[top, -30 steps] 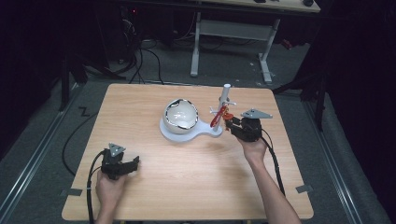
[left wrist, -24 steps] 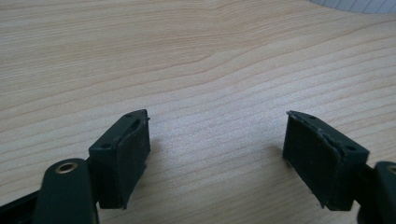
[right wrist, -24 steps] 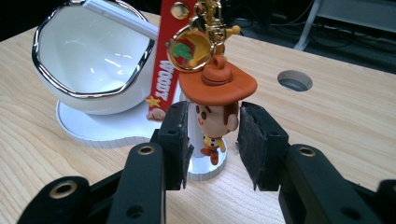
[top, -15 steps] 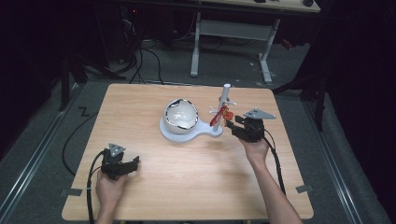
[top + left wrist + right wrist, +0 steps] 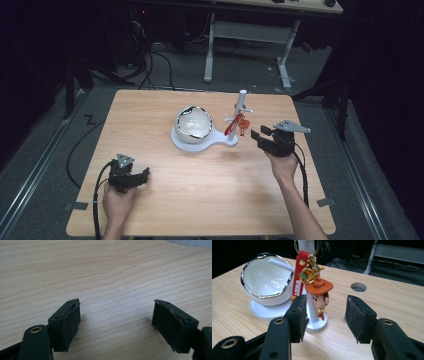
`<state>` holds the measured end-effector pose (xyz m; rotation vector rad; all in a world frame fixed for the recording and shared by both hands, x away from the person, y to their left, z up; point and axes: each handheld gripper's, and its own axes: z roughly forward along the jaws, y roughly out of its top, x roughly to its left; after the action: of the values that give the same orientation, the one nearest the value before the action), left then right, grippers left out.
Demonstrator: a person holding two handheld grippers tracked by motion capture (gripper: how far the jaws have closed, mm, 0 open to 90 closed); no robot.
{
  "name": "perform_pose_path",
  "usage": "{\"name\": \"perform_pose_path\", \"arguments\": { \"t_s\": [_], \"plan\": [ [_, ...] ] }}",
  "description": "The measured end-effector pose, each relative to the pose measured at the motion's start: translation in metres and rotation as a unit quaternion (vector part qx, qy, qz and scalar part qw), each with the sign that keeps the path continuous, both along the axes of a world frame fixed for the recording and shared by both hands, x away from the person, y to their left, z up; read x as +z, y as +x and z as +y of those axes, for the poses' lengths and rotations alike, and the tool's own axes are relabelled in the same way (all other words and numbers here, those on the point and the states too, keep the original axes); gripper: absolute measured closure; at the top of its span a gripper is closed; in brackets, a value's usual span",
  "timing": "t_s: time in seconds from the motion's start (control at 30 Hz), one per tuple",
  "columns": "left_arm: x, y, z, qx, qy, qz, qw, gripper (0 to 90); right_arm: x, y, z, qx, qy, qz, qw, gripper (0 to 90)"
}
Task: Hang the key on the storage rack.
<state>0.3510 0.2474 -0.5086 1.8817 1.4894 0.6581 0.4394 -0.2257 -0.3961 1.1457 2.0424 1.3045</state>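
A white stand (image 5: pixel 200 141) on the wooden table carries a shiny white bowl (image 5: pixel 194 121) (image 5: pixel 268 277) and an upright post (image 5: pixel 242 107) (image 5: pixel 305 243). From the post hangs a keychain (image 5: pixel 235 125) with a red strap and a small cowboy figure (image 5: pixel 320 296). My right gripper (image 5: pixel 260 135) (image 5: pixel 327 299) is just right of it, aimed at it. Its jaws have just been opening and stand apart, touching nothing; the figure hangs a little beyond the pads. My left gripper (image 5: pixel 142 175) (image 5: pixel 116 305) rests open near the table's front left, with bare wood between its jaws.
A round cable hole (image 5: pixel 358 286) is in the tabletop behind the stand. Beyond the table stand a white desk frame (image 5: pixel 250 30) and cables on the dark floor (image 5: pixel 150 55). Bare wood (image 5: pixel 210 190) lies between the two hands.
The right gripper has let go of the keychain, opened, and drawn back to the right and slightly up. The keychain stays hanging on the post. The left hand has not moved.
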Motion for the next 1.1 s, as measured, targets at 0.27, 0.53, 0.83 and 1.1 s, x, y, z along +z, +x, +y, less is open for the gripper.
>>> {"name": "perform_pose_path", "arguments": {
  "t_s": [0.27,0.53,0.83,1.1],
  "plan": [
    [0.000,0.000,0.000,0.000,0.000,0.000,1.0000,23.1,0.004,-0.009,-0.019,-0.005,0.017,-0.001,0.9998,52.2],
    [0.000,0.000,0.000,0.000,-0.001,0.000,1.0000,23.1,0.003,-0.016,-0.029,-0.004,0.033,0.001,0.9994,53.1],
    [0.000,0.000,0.000,0.000,0.001,0.000,1.0000,23.1,-0.001,-0.023,-0.038,-0.006,0.052,0.000,0.9986,53.4],
    [0.000,0.000,0.000,0.000,0.000,0.000,1.0000,23.1,-0.003,-0.030,-0.049,-0.009,0.062,-0.002,0.9980,53.6]
  ]
}}
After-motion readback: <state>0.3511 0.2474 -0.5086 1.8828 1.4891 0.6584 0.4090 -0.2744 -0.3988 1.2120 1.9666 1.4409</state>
